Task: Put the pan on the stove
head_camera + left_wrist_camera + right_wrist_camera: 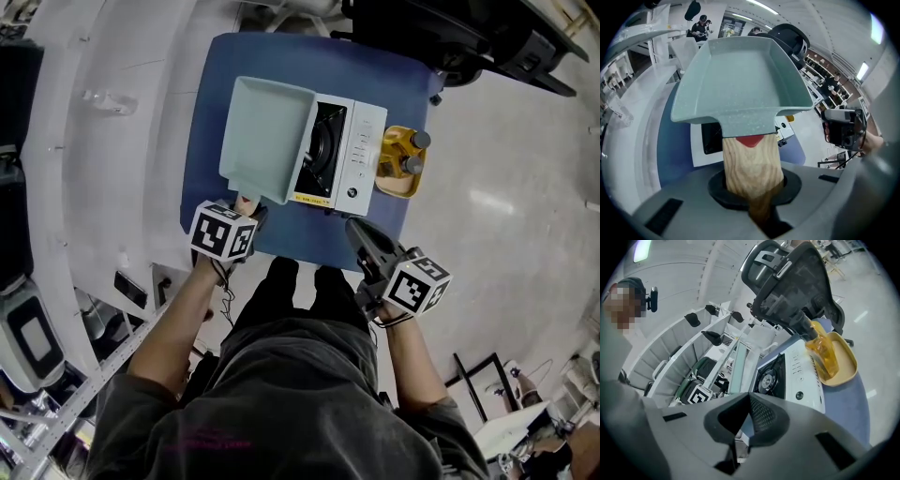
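Clamping the wooden handle (752,164) of the pale green square pan (267,136), the left gripper (246,204) has its jaws pressed onto the wood from both sides, close to the handle's free end. The pan hangs out ahead of it over the left part of the white stove (361,155). It looks lifted clear of the stove rather than resting on it. The black burner (328,145) shows uncovered just to the pan's right, so the pan is not yet centred there. The right gripper (361,234) hovers near the front edge of the blue table (211,112), its jaws brought together with nothing between them. A yellow tray (401,183) holding bottles (412,141) sits just beside the stove on the right. The pan looks rigid, with thin walls and a flat floor, and it is empty, so it is probably light to moderate in weight. Held this far back, though, its whole body levers on the grip and will tend to droop or roll about the handle. The wood looks smooth and tapered, so it may slip or twist under a loose pinch. The handle is the sensible place to hold, and a firm, square clamp nearer the pan's neck would likely steady it more.
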A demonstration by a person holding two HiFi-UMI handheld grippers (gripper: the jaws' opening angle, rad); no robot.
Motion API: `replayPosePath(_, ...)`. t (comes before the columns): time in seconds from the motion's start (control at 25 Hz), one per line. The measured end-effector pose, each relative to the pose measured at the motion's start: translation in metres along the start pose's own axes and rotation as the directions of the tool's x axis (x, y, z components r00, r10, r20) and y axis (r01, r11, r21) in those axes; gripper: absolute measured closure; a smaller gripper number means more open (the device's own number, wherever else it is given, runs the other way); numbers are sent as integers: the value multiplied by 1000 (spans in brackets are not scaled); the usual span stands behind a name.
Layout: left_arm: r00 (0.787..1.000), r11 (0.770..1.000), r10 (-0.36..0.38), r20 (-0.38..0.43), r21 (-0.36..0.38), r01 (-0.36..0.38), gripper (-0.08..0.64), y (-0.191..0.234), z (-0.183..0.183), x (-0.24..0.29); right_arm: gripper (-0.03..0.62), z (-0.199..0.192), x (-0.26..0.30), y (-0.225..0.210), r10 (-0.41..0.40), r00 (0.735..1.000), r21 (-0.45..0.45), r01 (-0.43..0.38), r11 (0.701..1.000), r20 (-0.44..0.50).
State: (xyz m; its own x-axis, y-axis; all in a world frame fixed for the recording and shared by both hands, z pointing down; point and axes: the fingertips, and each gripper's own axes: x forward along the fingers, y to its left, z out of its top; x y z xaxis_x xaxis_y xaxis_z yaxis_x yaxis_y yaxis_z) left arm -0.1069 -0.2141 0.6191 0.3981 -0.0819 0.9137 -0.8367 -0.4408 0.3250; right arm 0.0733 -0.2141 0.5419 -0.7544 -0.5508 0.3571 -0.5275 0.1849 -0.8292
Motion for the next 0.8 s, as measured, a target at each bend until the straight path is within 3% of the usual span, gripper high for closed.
replayPosePath(0.44, 988, 996, 86, -130, 28, -83, 503, 16, -12, 24, 589, -12, -3, -12, -6, 1000, 29, 7, 1000, -11)
replayPosePath(0.8, 972, 990, 137, -189, 50, -130, 503, 20, -16, 35, 589, -8, -15, -25, -20, 1000, 46, 20, 999, 3)
